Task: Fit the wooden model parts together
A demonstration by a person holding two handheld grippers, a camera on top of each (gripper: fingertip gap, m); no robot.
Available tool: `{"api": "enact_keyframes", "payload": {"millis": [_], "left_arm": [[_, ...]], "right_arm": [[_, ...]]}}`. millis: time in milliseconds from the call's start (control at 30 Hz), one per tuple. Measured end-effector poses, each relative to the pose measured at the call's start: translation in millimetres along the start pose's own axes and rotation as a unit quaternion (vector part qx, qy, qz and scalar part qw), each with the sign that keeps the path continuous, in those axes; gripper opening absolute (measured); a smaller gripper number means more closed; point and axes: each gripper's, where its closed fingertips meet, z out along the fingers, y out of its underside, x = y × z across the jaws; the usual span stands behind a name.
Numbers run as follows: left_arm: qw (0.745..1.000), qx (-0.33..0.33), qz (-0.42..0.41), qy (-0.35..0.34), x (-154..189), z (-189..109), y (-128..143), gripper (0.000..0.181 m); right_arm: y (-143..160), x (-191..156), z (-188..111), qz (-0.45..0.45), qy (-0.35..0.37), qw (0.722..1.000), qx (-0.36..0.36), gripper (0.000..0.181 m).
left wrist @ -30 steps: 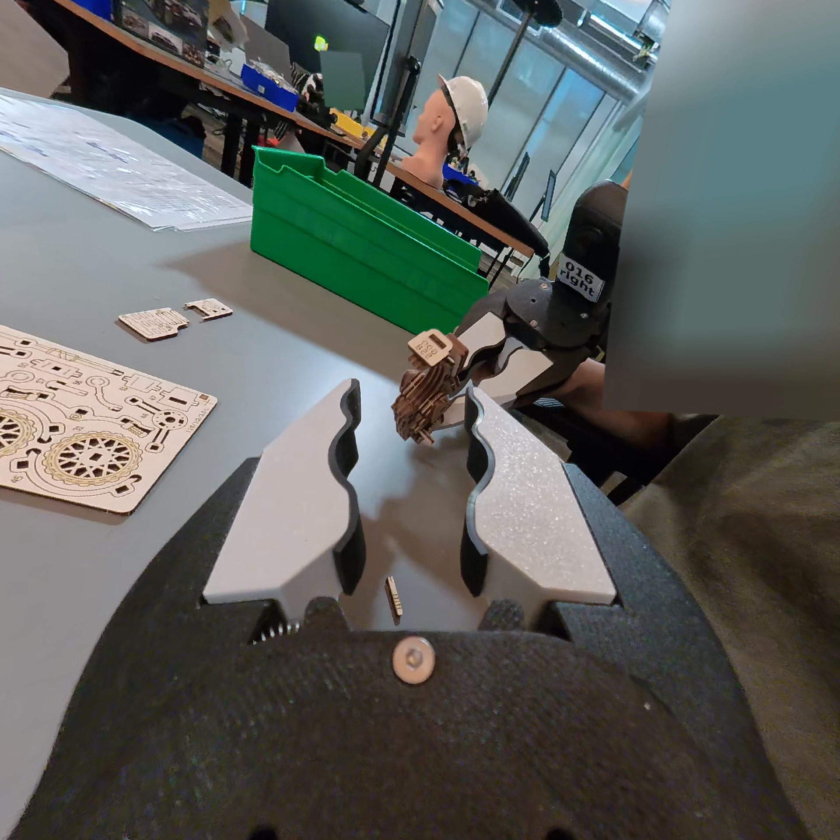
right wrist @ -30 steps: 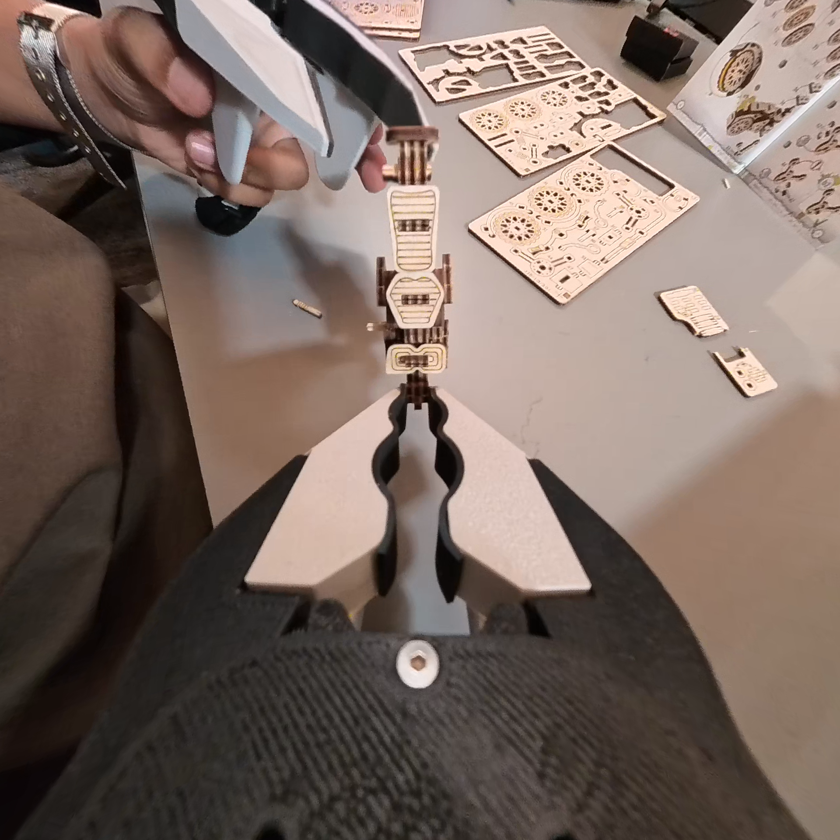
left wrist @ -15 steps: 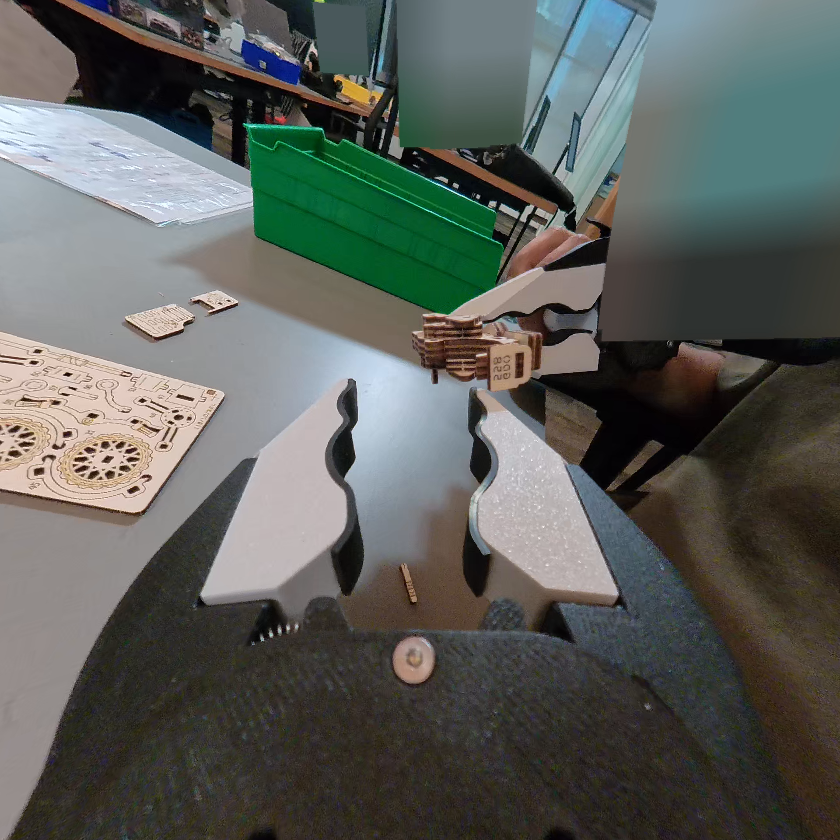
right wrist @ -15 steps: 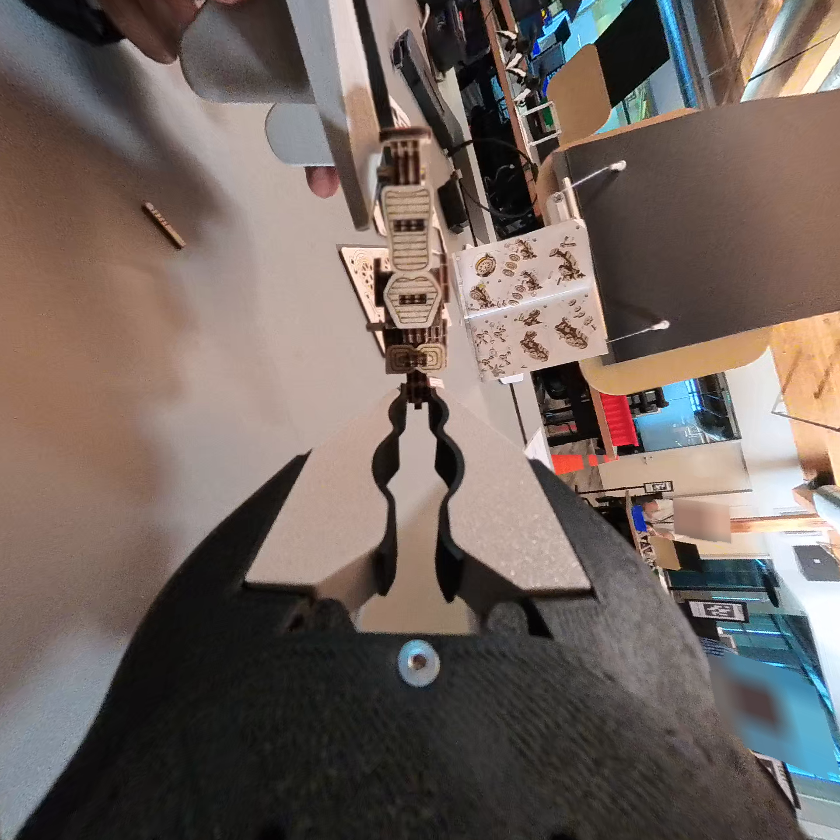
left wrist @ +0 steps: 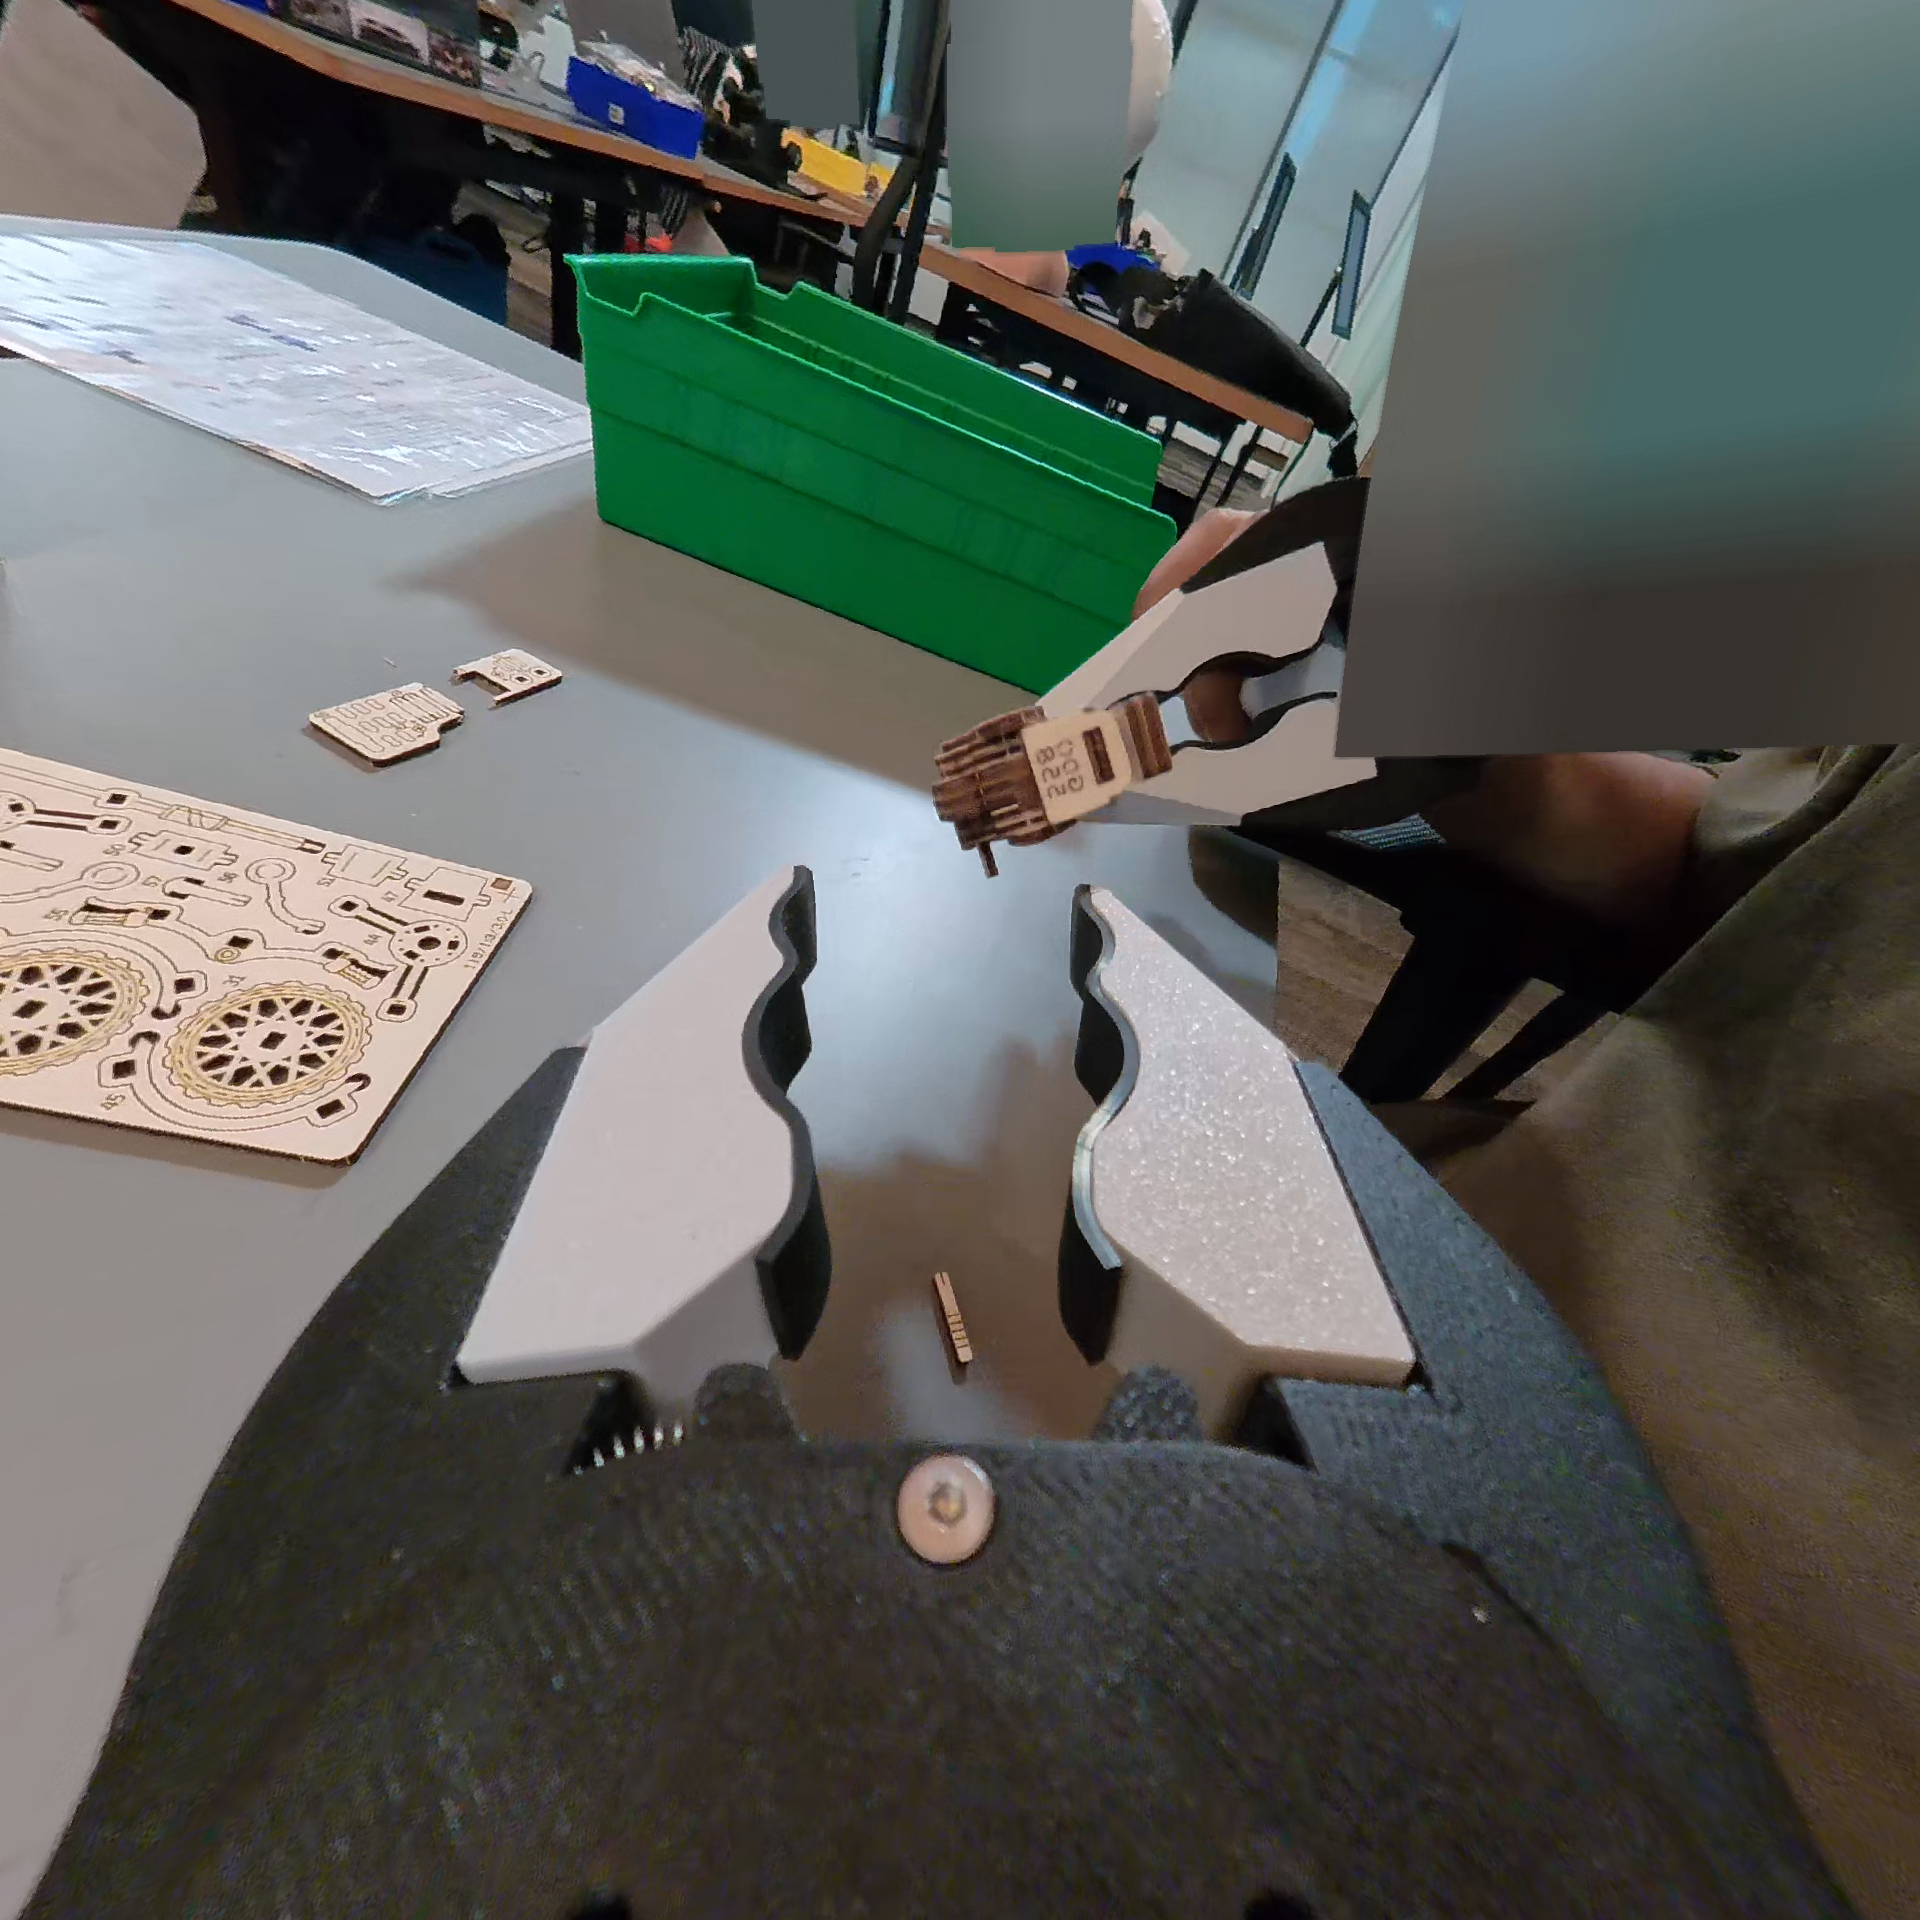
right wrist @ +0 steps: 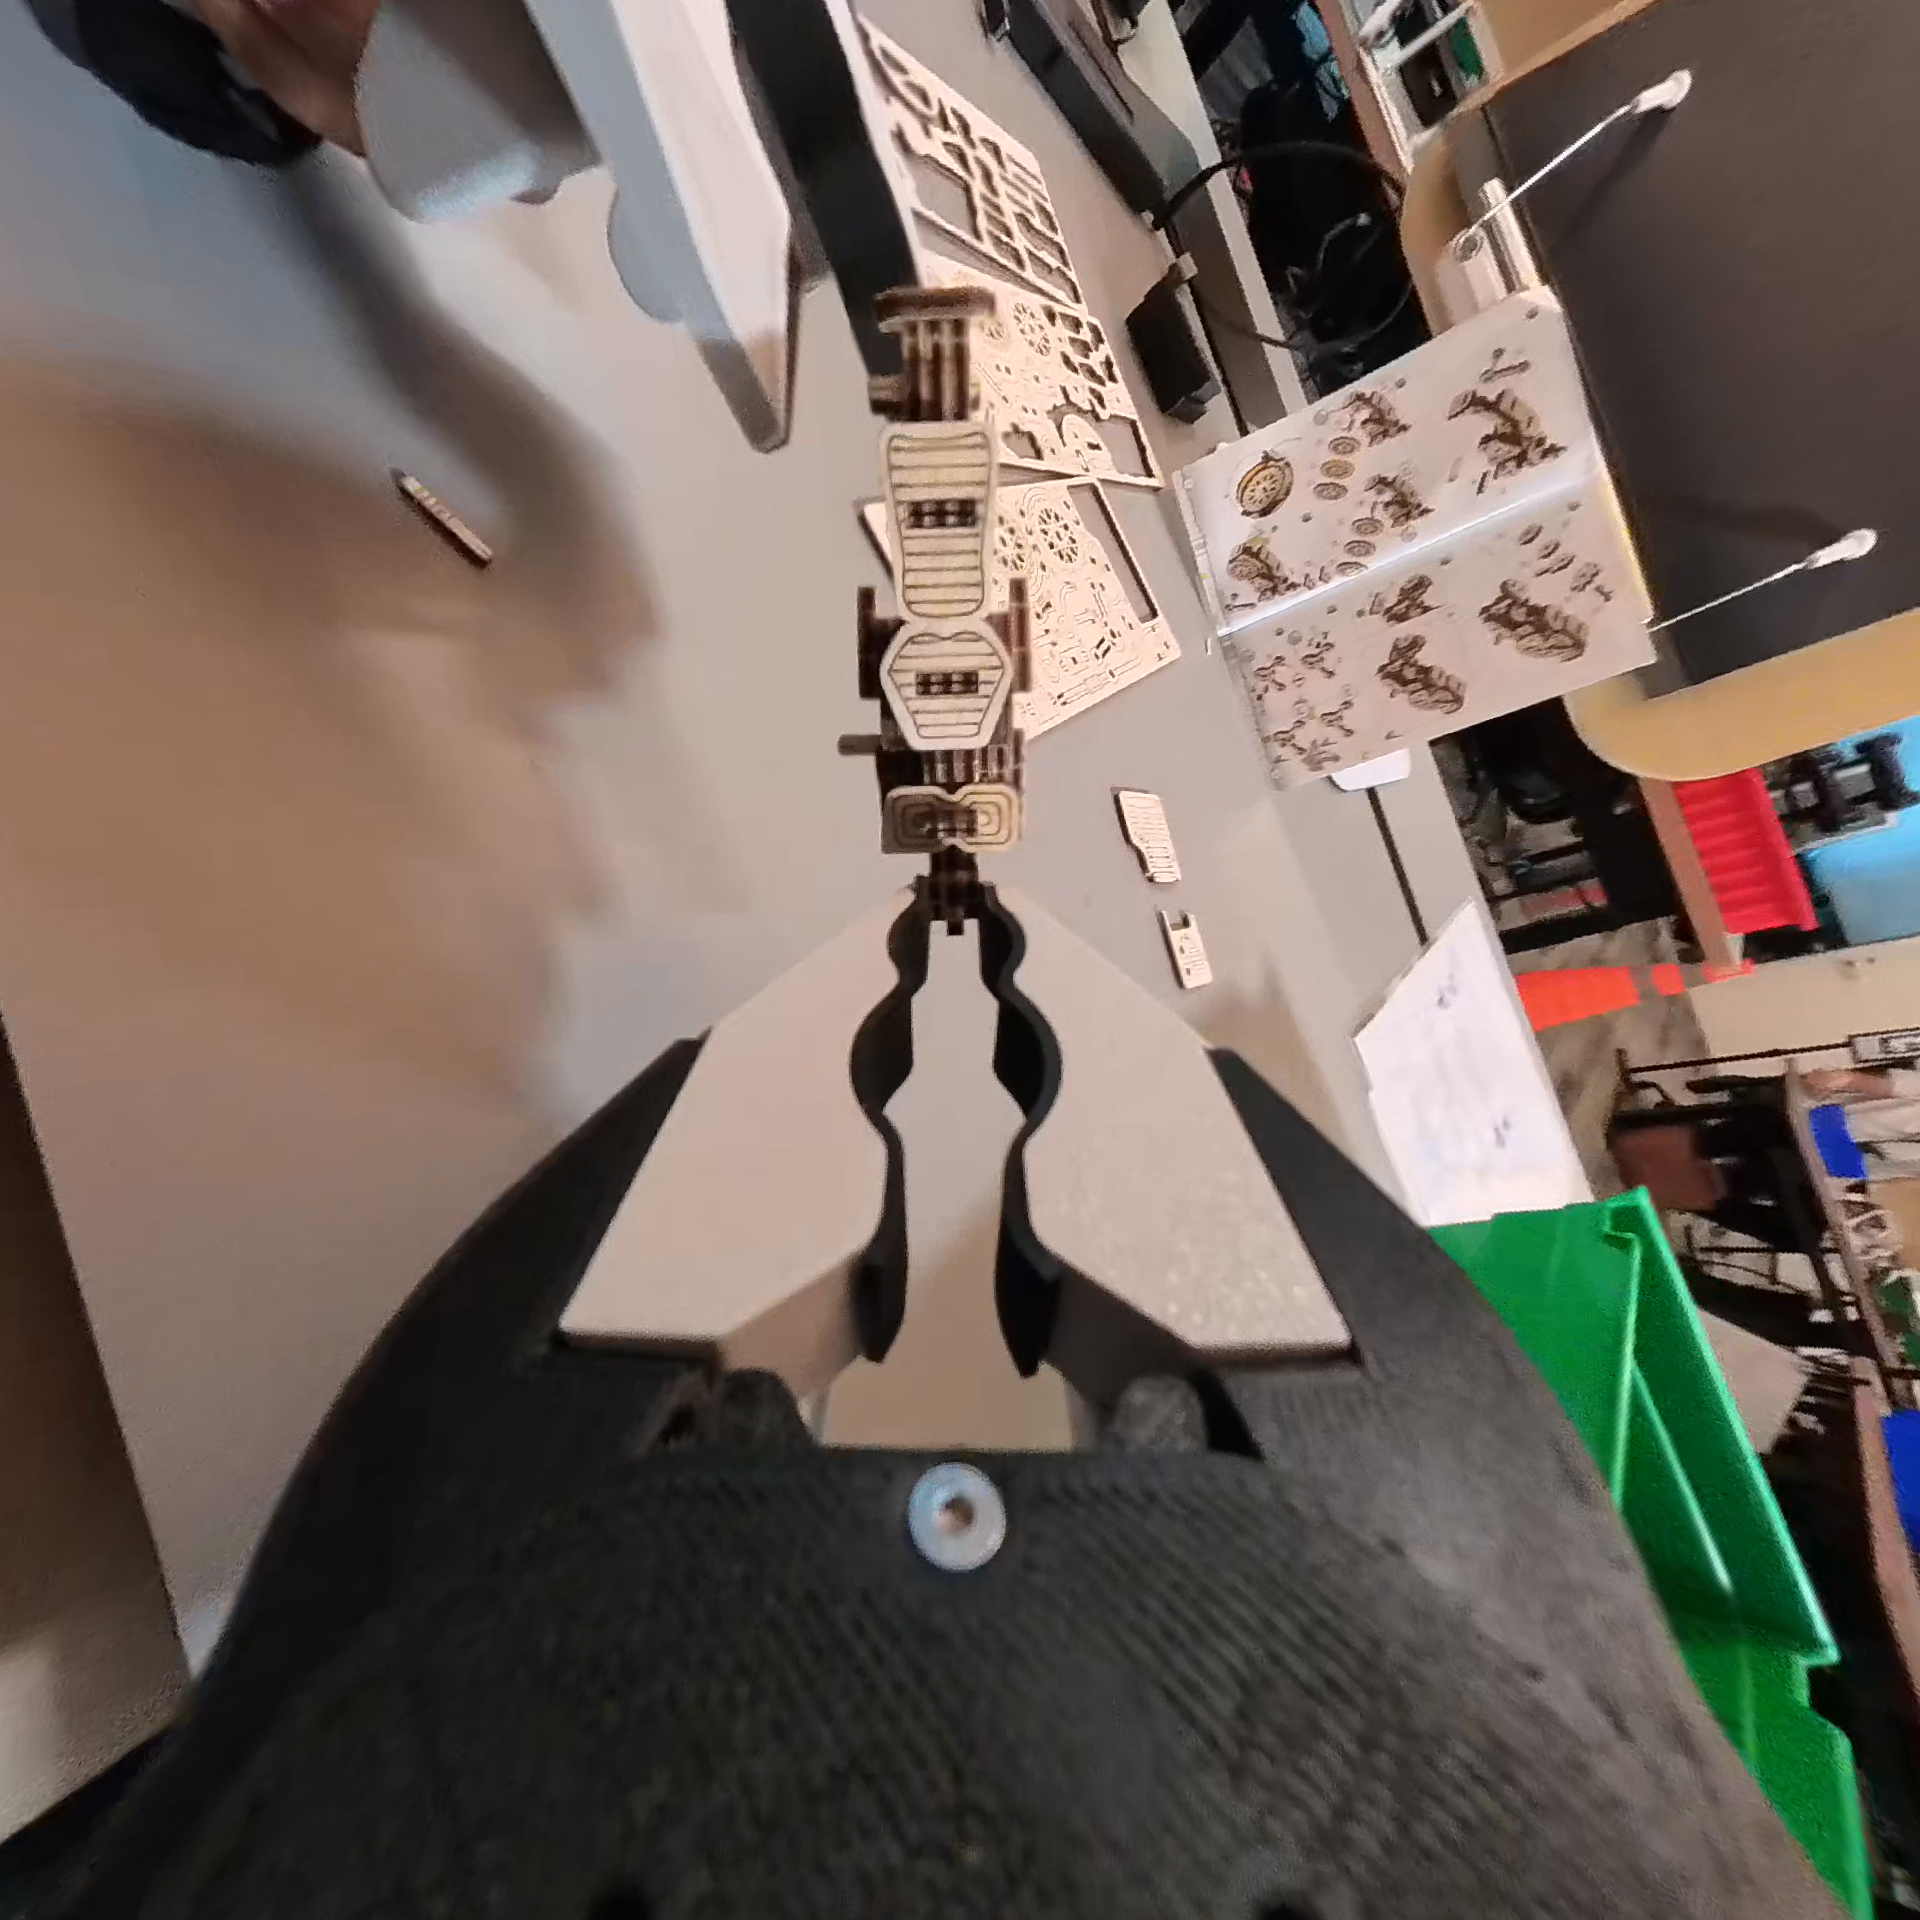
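My right gripper (right wrist: 951, 902) is shut on the bottom tab of a small wooden model assembly (right wrist: 943, 623) and holds it in the air over the grey table (left wrist: 675, 748). In the left wrist view the assembly (left wrist: 987, 779) hangs just beyond my left fingertips, with the right gripper (left wrist: 1101, 758) coming in from the right. My left gripper (left wrist: 940, 902) is open and empty, low over the table. A small wooden pin (left wrist: 953, 1317) lies on the table between its fingers. The pin (right wrist: 442, 514) also shows in the right wrist view, below the left gripper's fingers (right wrist: 707, 208).
A wooden part sheet (left wrist: 208, 966) and two loose wooden pieces (left wrist: 384, 722) (left wrist: 509, 673) lie to the left. A green bin (left wrist: 862, 457) stands behind. A laminated sheet (left wrist: 281, 364) lies far left. More part sheets (right wrist: 1039, 312) and a folded instruction leaflet (right wrist: 1403, 561) lie across the table. Spacing between my two grippers at the tips: around 8 centimetres.
My right gripper has rolled and swung to the right with the assembly, so the assembly now lies sideways in the left wrist view. My left gripper has stayed open over the pin.
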Motion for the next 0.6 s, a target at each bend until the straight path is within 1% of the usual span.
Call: {"api": "enact_keyframes", "payload": {"millis": [133,333,400,467,500,567,600], "left_arm": [[1.000,-0.009,0.010,-0.002,2,2,3,0.047],[1.000,-0.001,0.022,-0.006,3,2,1,0.046],[1.000,0.000,0.005,0.001,5,3,2,0.046],[0.999,0.004,-0.040,0.018,9,5,2,0.046],[0.997,0.012,-0.072,0.028,11,6,0,0.042],[0.990,0.053,-0.132,0.019,8,5,-12,0.007],[0.985,0.084,-0.151,0.023,9,2,-21,0.001]], "right_arm": [[3,3,1,0.037,-0.001,0.999,-0.004,0.006],[-1,-6,5,0.130,-0.052,0.990,0.011,0.006],[-1,-3,5,0.140,-0.044,0.989,0.015,0.006],[-2,0,6,0.138,-0.024,0.990,0.015,0.006],[-4,2,7,0.137,-0.009,0.990,0.014,0.006],[-5,5,11,0.144,0.024,0.989,0.004,0.006],[-6,4,13,0.143,0.034,0.989,-0.002,0.006]]}}
